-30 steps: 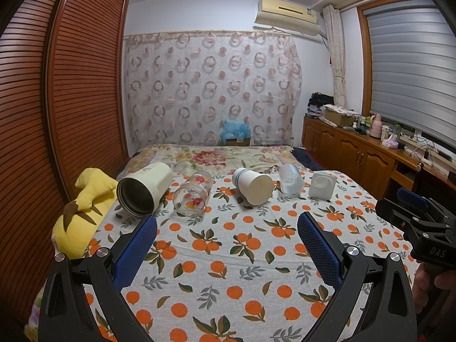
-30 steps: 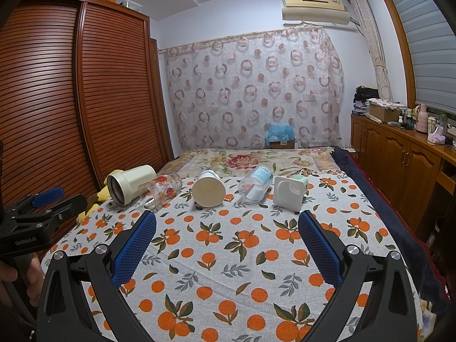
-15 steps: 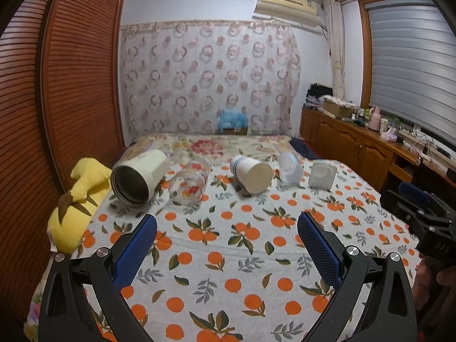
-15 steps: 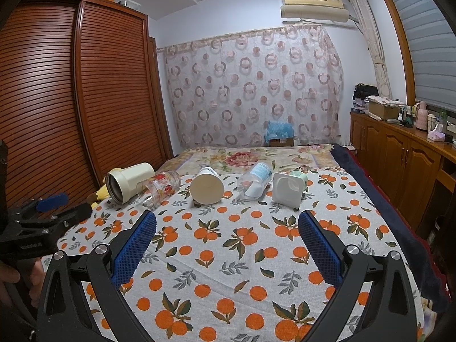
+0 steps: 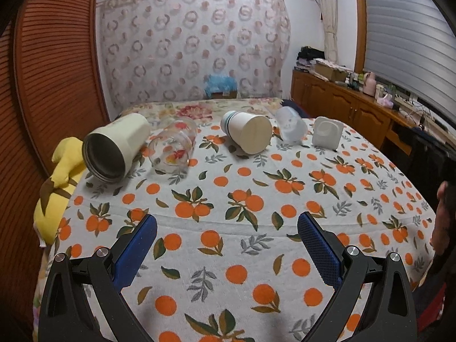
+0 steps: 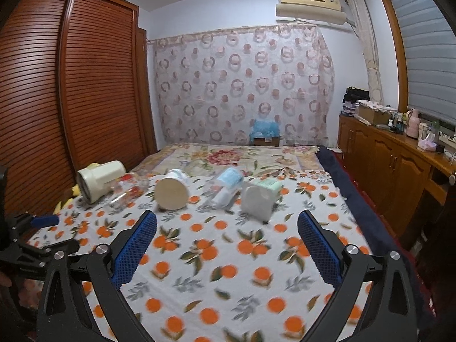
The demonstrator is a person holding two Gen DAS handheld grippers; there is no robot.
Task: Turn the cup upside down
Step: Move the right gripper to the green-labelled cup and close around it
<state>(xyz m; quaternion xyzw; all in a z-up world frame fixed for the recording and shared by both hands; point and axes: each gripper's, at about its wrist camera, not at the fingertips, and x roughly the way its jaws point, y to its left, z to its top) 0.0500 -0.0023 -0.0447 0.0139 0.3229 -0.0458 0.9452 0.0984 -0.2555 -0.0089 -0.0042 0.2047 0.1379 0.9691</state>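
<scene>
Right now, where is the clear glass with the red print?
In the left wrist view the clear glass lies on its side, far left on the bed, between the cream tumbler and the paper cup.

We find no writing that can be read in either view. The air conditioner (image 6: pixel 310 2) carries a small sticker at its right end, but its print is too small to make out. The cardboard box (image 6: pixel 266 141) by the curtain bears a pale label that is equally illegible. The cups on the bed are motion-blurred in the right wrist view.
</scene>
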